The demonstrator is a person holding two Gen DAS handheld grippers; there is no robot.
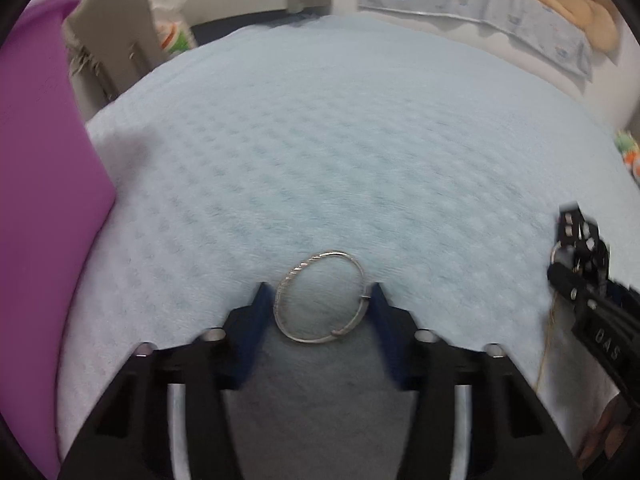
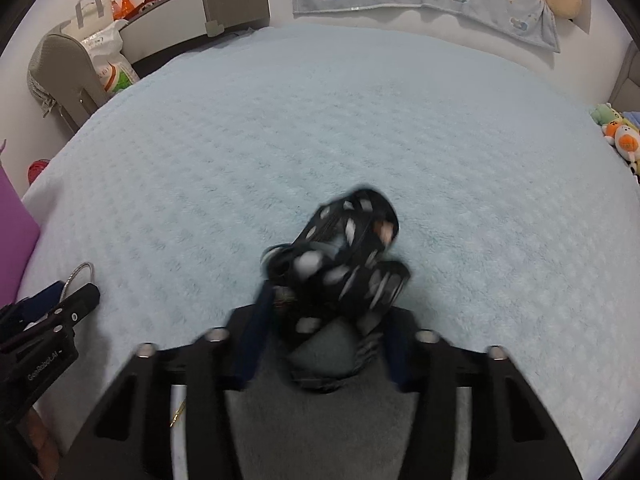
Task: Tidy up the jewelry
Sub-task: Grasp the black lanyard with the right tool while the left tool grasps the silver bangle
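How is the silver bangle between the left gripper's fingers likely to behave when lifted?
The silver bangle is a thin metal hoop, so probably stiff and light. Its smooth, narrow band may slip or pivot between the left gripper's pads. Dropped on the fluffy blue blanket, it would likely settle, not roll.

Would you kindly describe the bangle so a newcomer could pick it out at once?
Start from the pale blue blanket covering the bed. Near its front edge, between the left gripper's blue jaws, is the bangle: a thin, bare silver hoop, unlike the black spotted pouch in the right gripper.
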